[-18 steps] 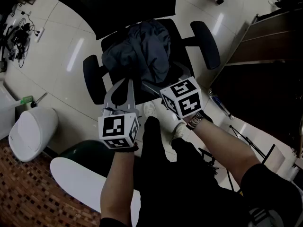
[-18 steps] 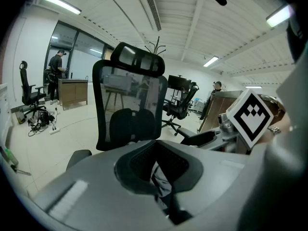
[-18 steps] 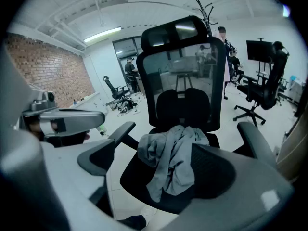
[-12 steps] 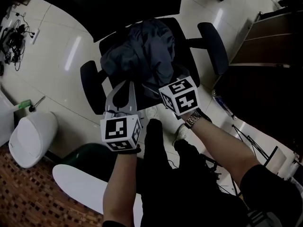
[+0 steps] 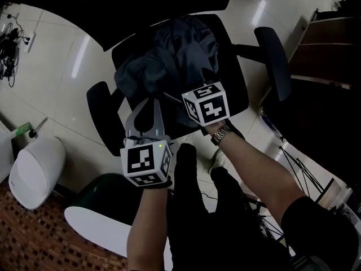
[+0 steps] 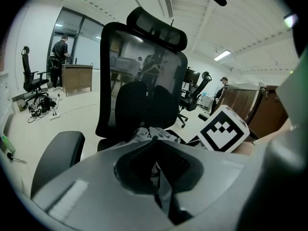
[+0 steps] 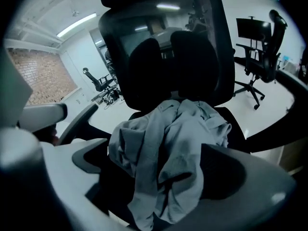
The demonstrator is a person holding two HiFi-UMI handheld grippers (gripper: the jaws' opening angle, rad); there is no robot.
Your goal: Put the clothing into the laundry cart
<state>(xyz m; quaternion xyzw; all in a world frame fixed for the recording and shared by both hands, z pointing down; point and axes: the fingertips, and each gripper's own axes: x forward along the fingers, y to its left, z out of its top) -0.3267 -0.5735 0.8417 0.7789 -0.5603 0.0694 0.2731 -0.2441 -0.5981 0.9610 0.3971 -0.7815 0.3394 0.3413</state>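
Observation:
A crumpled grey-blue garment (image 5: pixel 169 55) lies on the seat of a black office chair (image 5: pixel 231 49), with a fold hanging over the seat's front edge. In the right gripper view the garment (image 7: pixel 168 143) fills the space between the jaws of my right gripper (image 7: pixel 154 160), which stand wide open and do not press it. Its marker cube (image 5: pixel 206 102) hovers over the seat's front edge. My left gripper (image 5: pixel 152 99) is shut with nothing in it, just short of the seat's front left corner. The garment (image 6: pixel 154 133) shows just beyond the left gripper's tips.
The chair's armrests (image 5: pixel 273 55) (image 5: pixel 101 114) flank the seat, and its tall backrest (image 7: pixel 163 47) rises behind the garment. A white rounded bin (image 5: pixel 34 171) and a dark green object (image 5: pixel 104 188) sit at the lower left. A dark wooden cabinet (image 5: pixel 327 49) stands at right. Cables (image 5: pixel 11 33) lie at the far left.
Both grippers have moved forward toward the chair. The right gripper's cube has gone from in front of the seat to over its front edge, close to the garment.

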